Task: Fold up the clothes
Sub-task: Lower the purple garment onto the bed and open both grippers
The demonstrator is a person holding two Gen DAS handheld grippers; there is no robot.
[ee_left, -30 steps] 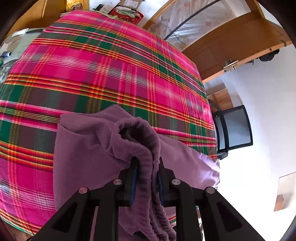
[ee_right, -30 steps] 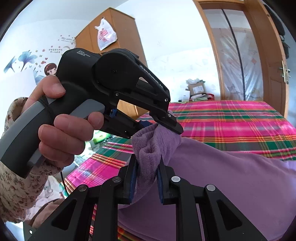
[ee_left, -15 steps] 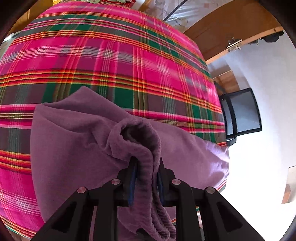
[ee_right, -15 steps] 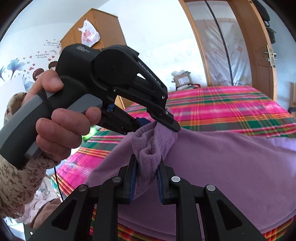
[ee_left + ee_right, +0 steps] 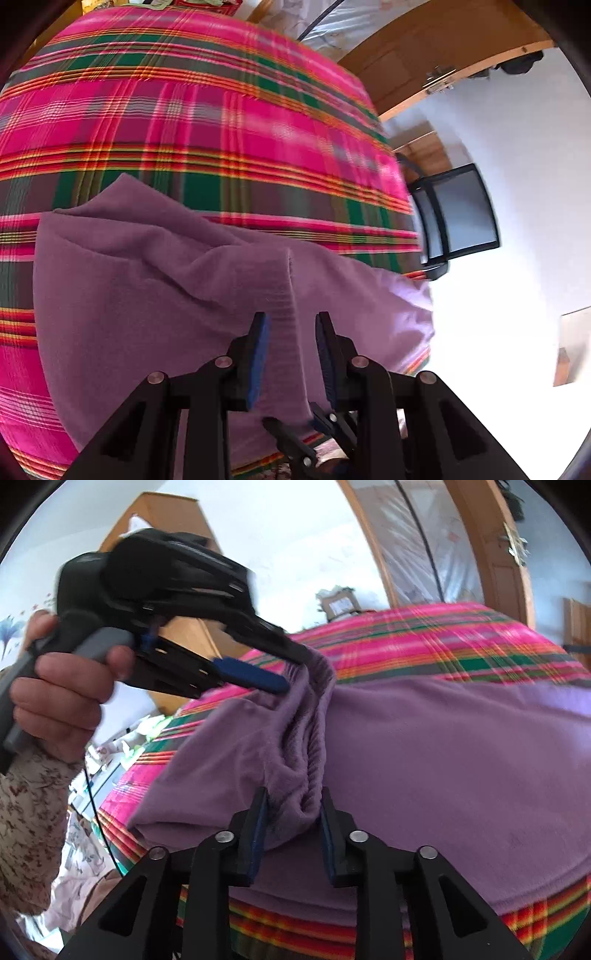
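Garment: the purple garment (image 5: 155, 280) lies spread on the bed (image 5: 207, 122), near the bed's front edge, its ribbed hem (image 5: 306, 738) bunched into a ridge.
Key relation: that ridge runs from your right gripper (image 5: 292, 821) up and away to your left gripper (image 5: 291, 350), so both sit on the same hem, close together, neither clearly nearer.
Left gripper: jaws have just been opening; they stand apart with the hem fold between them, pads not pressing.
Right gripper: jaws have just been opening too; the bunched hem still sits between them, touching the pads loosely.
Next move, as a judgement: you likely draw both back along the ridge line to leave the fold flat.
Bed: pink, green and orange plaid cover.
Room: wooden door (image 5: 498, 554), wardrobe (image 5: 177, 528), black chair (image 5: 458, 210), white walls.
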